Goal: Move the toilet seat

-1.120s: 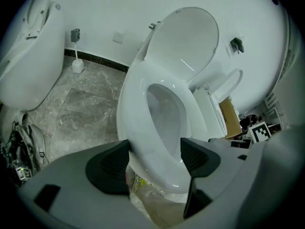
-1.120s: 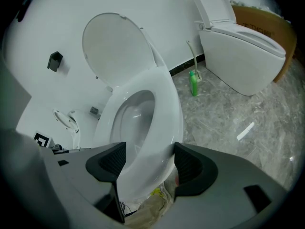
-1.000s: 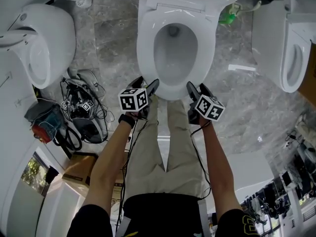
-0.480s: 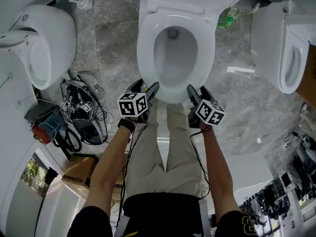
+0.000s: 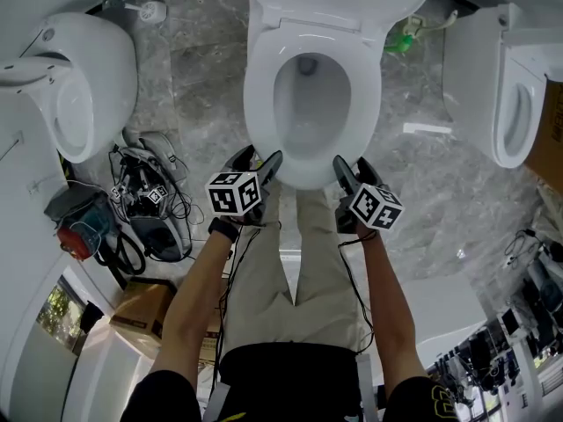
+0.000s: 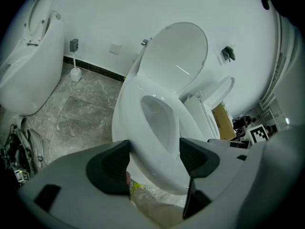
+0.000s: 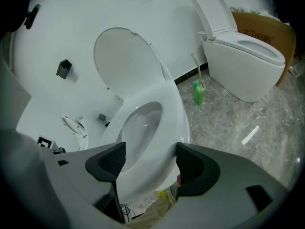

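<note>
The toilet seat is gripped at its front end by both grippers. The left gripper is set on the front left of the ring and the right gripper on the front right. The tip of the seat lies between the two.

In the left gripper view, the gap between the jaws of the left gripper is filled by the white band of the seat. Its outer edge is met by the pad at the view's left, and the edge of its opening by the pad at the view's right. These jaws have just been closing a little and are clamped wide on the band.

In the right gripper view the same is seen mirrored. The right gripper is clamped across the seat, with the opening's edge against one pad and the outer edge against the other.

Beyond both pairs of jaws the ring runs back to its hinge, where the lid stands raised. Below the jaws, beige trousers and a grey marble floor are seen. A green bottle stands beyond and to the right of the right jaws, and a second toilet farther that way. A third toilet is seen left of the left jaws.
</note>
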{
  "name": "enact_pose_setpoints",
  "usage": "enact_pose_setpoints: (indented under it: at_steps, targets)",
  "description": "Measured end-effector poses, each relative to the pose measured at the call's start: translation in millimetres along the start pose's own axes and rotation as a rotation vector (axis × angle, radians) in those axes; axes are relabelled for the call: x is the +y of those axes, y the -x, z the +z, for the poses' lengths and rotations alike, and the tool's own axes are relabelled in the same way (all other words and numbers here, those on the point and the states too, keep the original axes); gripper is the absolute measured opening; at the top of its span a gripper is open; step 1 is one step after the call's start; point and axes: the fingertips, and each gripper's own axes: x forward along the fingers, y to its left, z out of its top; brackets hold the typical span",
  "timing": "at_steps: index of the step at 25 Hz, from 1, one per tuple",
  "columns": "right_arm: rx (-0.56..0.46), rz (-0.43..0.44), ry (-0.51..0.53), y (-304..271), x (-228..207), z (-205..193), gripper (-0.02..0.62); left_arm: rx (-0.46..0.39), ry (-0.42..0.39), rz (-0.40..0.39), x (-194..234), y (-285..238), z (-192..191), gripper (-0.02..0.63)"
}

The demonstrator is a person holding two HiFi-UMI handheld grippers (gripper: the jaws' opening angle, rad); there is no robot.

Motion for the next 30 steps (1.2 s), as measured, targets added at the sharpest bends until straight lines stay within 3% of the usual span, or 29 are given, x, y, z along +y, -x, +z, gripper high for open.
enact_pose_setpoints:
  at_steps: [30]
  targets:
    - [-0.096,0.061,0.024,46.6,44.2,53.4,0.353,-0.073,-0.034,-0.090,-41.2,47.7,51.7,0.341]
